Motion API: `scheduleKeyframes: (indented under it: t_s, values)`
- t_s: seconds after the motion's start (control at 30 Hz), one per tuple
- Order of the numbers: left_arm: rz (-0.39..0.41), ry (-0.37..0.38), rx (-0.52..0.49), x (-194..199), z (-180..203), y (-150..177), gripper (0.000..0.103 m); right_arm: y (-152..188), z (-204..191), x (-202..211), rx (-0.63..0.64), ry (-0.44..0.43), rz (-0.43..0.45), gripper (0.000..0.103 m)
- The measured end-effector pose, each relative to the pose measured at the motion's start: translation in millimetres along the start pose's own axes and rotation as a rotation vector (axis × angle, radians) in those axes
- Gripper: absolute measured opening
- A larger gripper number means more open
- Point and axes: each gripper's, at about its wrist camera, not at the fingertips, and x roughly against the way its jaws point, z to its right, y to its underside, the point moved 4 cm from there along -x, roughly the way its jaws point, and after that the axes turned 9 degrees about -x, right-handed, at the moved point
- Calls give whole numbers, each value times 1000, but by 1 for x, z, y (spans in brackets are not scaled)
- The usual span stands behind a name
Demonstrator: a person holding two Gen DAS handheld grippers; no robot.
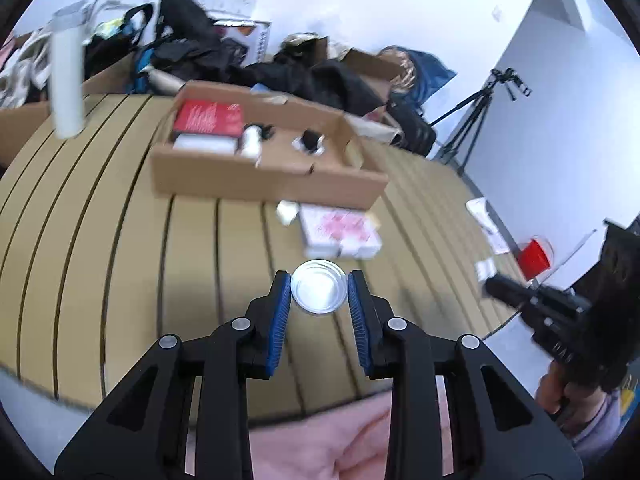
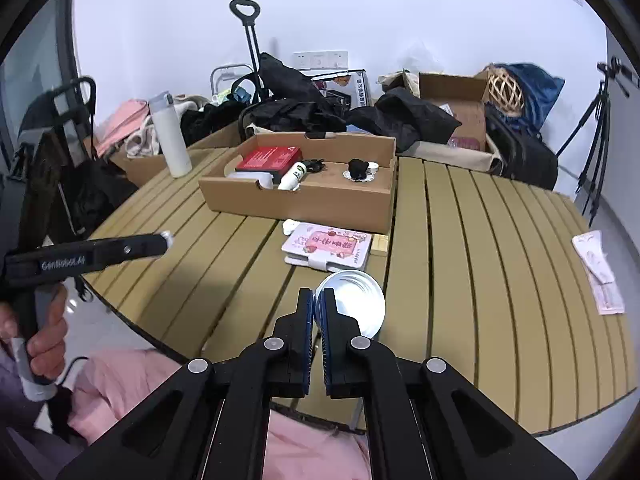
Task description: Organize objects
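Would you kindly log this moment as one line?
left tool: grips silver tin | right tool: pinches silver dish rim

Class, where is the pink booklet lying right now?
In the right wrist view the pink booklet lies on the slatted table, just in front of the cardboard box, a wooden block at its right edge.
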Motion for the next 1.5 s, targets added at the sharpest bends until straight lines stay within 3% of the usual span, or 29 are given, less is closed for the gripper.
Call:
scheduleKeyframes:
  t_s: [0.13,0.3,0.43,0.53,0.57,0.6,0.7,0.73,0.77,0.83,0.97,1.1,1.2,1.3,1.43,1.5]
  values:
    - [11,13,-30,-27,-11,-67,26,-44,8,-25,-45,-106,15,5]
    - [-53,-11,-6,-106,-39,-144,26,-129,12,-117,-92,-177,-31,5]
    - [-131,-40,30,-177,-63,-168,26,-177,14,-211,-80,-57,-140,5]
    - [-177,-40,102,-219,-80,-171,26,-197,31,-272,-98,100,-206,5]
    - [-195,-32,95,-228,-82,-172,31,-201,35,-286,-97,130,-224,5]
    - [-219,-34,79,-237,-83,-171,43,-203,38,-295,-94,143,-242,5]
    - [-251,-109,49,-252,-93,-167,53,-197,42,-317,-55,143,-311,19]
    - [-240,-104,61,-251,-96,-167,57,-194,44,-318,-51,141,-308,42]
    - [-223,-92,83,-249,-101,-167,65,-192,46,-318,-53,134,-295,74]
    - [-200,-101,110,-244,-107,-167,67,-193,46,-315,-67,83,-272,84]
    - [-209,-81,64,-227,-106,-173,67,-194,47,-310,-68,68,-252,86]
    - [-193,-144,-10,-198,-105,-187,74,-196,40,-300,-57,48,-254,86]
    - [-214,-263,-125,-161,-102,-186,75,-198,38,-274,-58,6,-256,86]
    - [-173,-387,-208,-102,-98,-176,83,-197,39,-226,-18,-22,-243,86]
    - [-80,-406,-207,-28,-89,-152,89,-183,41,-145,25,-24,-194,86]
    - [-36,-414,-198,8,-78,-132,98,-169,38,-105,27,-54,-161,86]
